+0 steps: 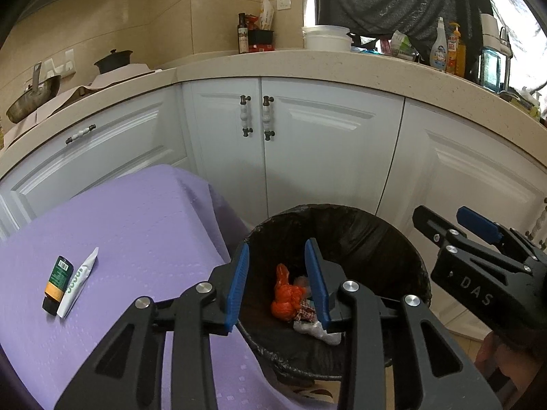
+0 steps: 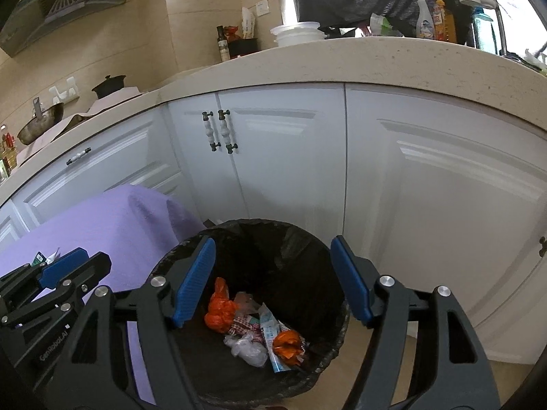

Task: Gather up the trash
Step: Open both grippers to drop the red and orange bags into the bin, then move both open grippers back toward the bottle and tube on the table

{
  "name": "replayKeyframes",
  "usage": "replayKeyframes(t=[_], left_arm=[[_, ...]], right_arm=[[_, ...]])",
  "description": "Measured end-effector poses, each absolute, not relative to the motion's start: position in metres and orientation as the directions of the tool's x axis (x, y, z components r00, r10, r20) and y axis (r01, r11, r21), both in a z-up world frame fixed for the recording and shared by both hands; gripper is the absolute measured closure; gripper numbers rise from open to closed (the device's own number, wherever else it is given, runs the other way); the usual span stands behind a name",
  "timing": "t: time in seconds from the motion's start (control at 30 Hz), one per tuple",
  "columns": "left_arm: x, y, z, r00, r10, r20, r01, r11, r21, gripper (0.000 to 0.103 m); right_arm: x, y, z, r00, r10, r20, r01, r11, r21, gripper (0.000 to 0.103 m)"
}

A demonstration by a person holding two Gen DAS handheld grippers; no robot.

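A black-lined trash bin (image 1: 393, 239) stands on the floor by the purple-covered table (image 1: 136, 225); it also shows in the right wrist view (image 2: 307, 249). Inside lie an orange bag (image 1: 285, 299), clear plastic (image 2: 246, 345), an orange wrapper (image 2: 287, 341) and paper scraps. A dark green tube (image 1: 57, 285) and a white tube (image 1: 77, 283) lie side by side on the table at left. My left gripper (image 1: 278, 283) is open and empty above the bin's left rim. My right gripper (image 2: 273, 280) is open and empty above the bin; it also shows in the left wrist view (image 1: 454, 225).
White cabinet doors (image 1: 324, 143) curve behind the bin under a beige countertop (image 1: 307, 65). On the counter stand a wok (image 1: 32, 97), a black pot (image 1: 112, 61), bottles (image 1: 448, 48) and white tubs (image 1: 326, 37). The person's hand (image 1: 492, 352) is at lower right.
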State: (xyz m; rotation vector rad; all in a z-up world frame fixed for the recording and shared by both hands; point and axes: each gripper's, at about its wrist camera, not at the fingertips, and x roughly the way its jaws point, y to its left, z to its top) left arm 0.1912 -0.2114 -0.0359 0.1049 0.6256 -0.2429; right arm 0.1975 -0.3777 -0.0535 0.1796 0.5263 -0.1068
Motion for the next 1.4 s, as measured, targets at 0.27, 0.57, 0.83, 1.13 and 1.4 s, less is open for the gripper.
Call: replayKeyframes(t=[0.27, 0.57, 0.83, 1.13, 1.4], left_arm=[[0.19, -0.209, -0.032, 0.79, -0.196, -0.581, 0.252, 0.968, 0.016, 0.063], [0.184, -0.197, -0.023, 0.812, -0.181, -0.554, 0.234, 0.972, 0.026, 0.055], [0.171, -0.151, -0.018, 0.829, -0.118, -0.546, 0.161, 0.987, 0.03, 0.051], [0.154, -0.07, -0.02, 0.835, 0.02, -0.55, 0.001, 0.999, 0.037, 0.048], [0.14, 0.003, -0.024, 0.816, 0.132, -0.563, -0.14, 0.99, 0.029, 0.048]], right_arm=[[0.192, -0.378, -0.052, 0.858, -0.074, -0.509, 0.165, 0.977, 0.136, 0.035], [0.186, -0.367, -0.045, 0.86, -0.069, -0.506, 0.157, 0.978, 0.135, 0.035], [0.185, -0.323, -0.038, 0.868, 0.008, -0.497, 0.076, 0.986, 0.148, 0.035], [0.19, -0.248, -0.029, 0.857, 0.133, -0.498, -0.065, 0.986, 0.15, 0.035], [0.194, -0.167, -0.026, 0.822, 0.239, -0.517, -0.198, 0.971, 0.133, 0.035]])
